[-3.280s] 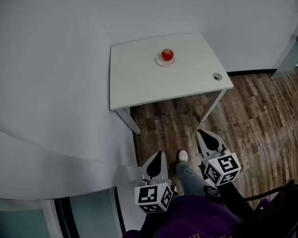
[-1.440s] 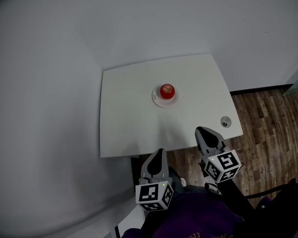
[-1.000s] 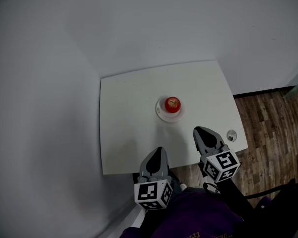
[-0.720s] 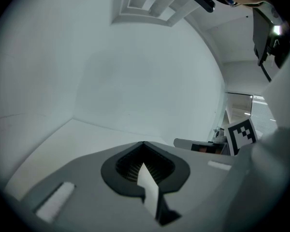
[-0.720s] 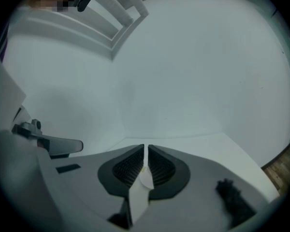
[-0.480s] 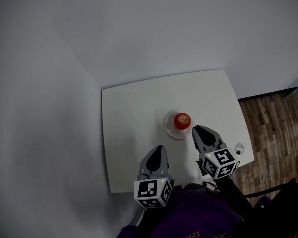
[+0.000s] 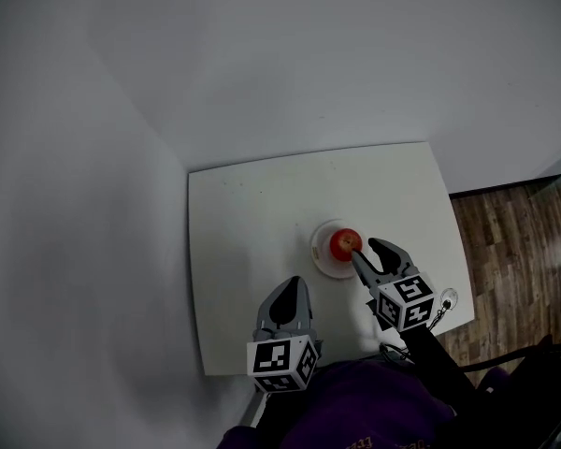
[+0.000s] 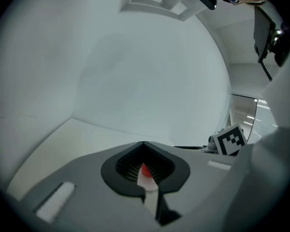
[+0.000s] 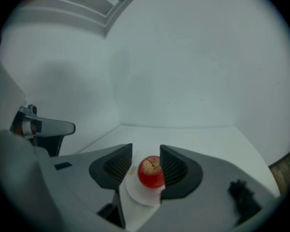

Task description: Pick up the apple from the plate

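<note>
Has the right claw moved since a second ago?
Yes. The right claw has advanced across the table toward the plate; the apple now sits between its opening jaws.

**Lighting and image quality.** Dim, even indoor light. The head view darkens toward its corners, and the white table (image 7: 252, 213) is its brightest area, with a faint soft shadow ahead of the left tool (image 7: 294, 286). Both gripper views are round fisheye pictures with black corners and curved wall lines. Near tool bodies look soft; the apple (image 9: 151, 172) is clearer. Strip lights (image 8: 244, 117) glare at the right edge of the left gripper view.
</note>
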`<state>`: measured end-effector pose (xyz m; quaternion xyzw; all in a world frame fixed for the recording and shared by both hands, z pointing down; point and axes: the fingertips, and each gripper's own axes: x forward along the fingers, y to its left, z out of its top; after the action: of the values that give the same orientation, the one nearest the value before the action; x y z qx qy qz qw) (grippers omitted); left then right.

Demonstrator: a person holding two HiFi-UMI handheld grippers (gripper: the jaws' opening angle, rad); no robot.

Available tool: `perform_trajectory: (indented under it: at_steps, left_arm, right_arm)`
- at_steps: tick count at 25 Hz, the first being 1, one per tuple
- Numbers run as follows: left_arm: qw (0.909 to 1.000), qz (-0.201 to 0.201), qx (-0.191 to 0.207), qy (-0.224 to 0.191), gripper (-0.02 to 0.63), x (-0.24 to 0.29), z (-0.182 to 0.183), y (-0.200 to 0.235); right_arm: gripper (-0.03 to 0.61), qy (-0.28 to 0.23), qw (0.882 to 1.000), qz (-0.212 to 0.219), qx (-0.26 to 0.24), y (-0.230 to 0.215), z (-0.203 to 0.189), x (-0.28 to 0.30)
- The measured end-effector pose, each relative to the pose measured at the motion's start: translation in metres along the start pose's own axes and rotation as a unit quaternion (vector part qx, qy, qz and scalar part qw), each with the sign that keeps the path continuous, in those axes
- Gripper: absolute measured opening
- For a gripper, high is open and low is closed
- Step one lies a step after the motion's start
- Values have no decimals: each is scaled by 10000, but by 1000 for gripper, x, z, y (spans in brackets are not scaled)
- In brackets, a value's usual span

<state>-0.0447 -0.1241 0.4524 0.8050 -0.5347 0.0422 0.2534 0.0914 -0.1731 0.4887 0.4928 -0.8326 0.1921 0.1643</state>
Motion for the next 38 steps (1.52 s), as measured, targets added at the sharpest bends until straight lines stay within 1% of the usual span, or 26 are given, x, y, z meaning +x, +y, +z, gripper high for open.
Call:
perform_trajectory:
  at_steps: [7, 13, 23, 30, 33, 38]
  left_arm:
    - [9996, 252, -114, 24, 8, 3, 2, 8]
    - [9990, 358, -250, 45, 6, 1, -4, 10]
    - [9983, 482, -327, 2, 8, -5, -2, 17]
    - [9980, 527, -338, 20, 6, -7, -4, 19]
    - [9980, 572, -278, 32, 8, -9, -4, 20]
    - [9977, 606, -303, 34, 8, -10, -3, 22]
  right_arm:
    - [257, 476, 9982, 210, -281, -9, -16, 26]
    - [307, 729, 9962, 249, -408, -12, -32, 40]
    - [343, 1016, 9931, 302, -508, -13, -53, 56]
    - [350, 1212, 9904, 330, -570, -12, -63, 62]
    - [350, 1365, 9881, 386, -601, -11, -69, 64]
    - [350, 1384, 9878, 404, -583, -10, -69, 69]
